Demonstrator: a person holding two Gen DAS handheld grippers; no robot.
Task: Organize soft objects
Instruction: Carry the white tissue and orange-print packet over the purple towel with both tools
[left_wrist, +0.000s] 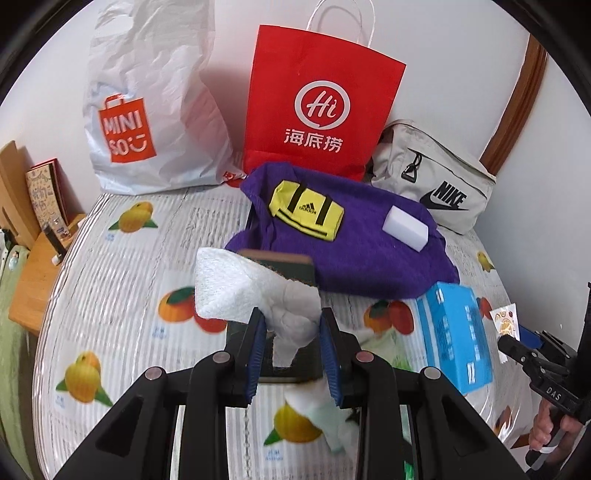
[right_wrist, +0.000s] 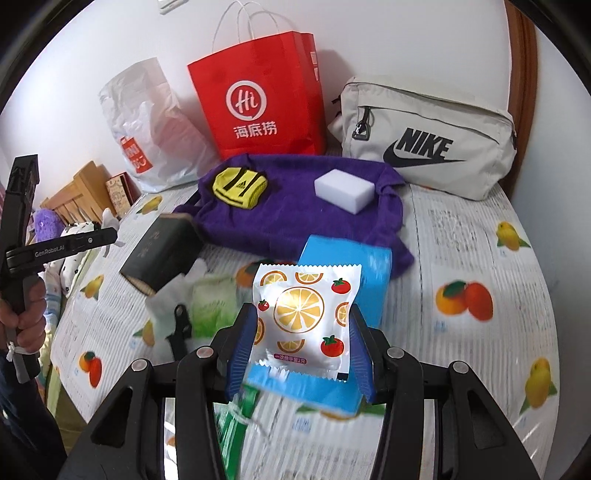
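Your left gripper (left_wrist: 291, 343) pinches the limp white tissue (left_wrist: 255, 291); your right gripper (right_wrist: 301, 343) clamps the light, slippery fruit-print packet (right_wrist: 303, 314) by its edges, both above the near tablecloth (right_wrist: 461, 240).

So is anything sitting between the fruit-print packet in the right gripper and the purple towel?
Yes. The blue box lies directly behind the fruit-print packet, which the right gripper holds, partly overlapping the purple towel's near edge. Nothing else blocks the way.

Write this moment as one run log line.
left claw: shut on white paper towel | right claw: shut on white fruit-print sachet | purple towel: on table
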